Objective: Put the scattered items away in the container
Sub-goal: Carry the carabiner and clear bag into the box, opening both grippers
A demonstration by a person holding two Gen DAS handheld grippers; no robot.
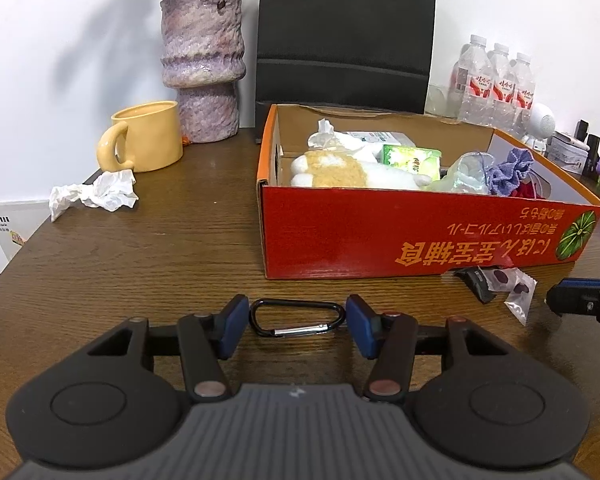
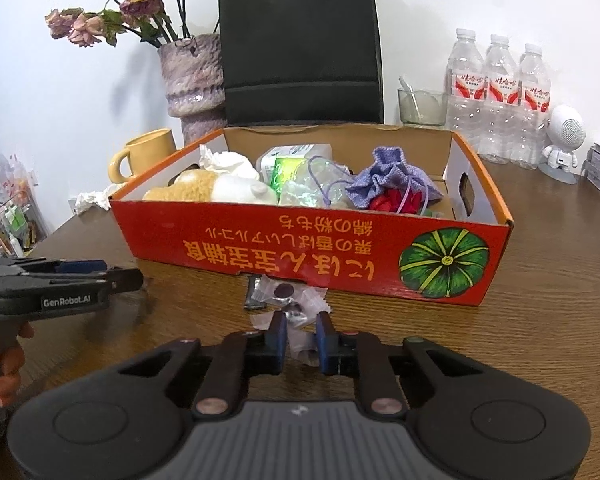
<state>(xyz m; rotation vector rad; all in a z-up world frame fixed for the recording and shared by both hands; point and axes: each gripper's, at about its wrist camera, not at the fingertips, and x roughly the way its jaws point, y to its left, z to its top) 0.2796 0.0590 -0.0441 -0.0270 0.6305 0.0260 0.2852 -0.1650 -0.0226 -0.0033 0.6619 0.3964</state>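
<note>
A black carabiner lies flat on the wooden table, crosswise between the blue pads of my left gripper, which press on its two ends. The red cardboard box stands just beyond, holding a plush toy, a green pack, plastic bags and a purple pouch. In the right wrist view, my right gripper is shut on a clear candy wrapper lying in front of the box. A second clear wrapper and a black packet lie beside it against the box wall.
A crumpled tissue lies at the table's left, near a yellow mug and a purple vase. A black bag stands behind the box. Water bottles and small items crowd the right back corner.
</note>
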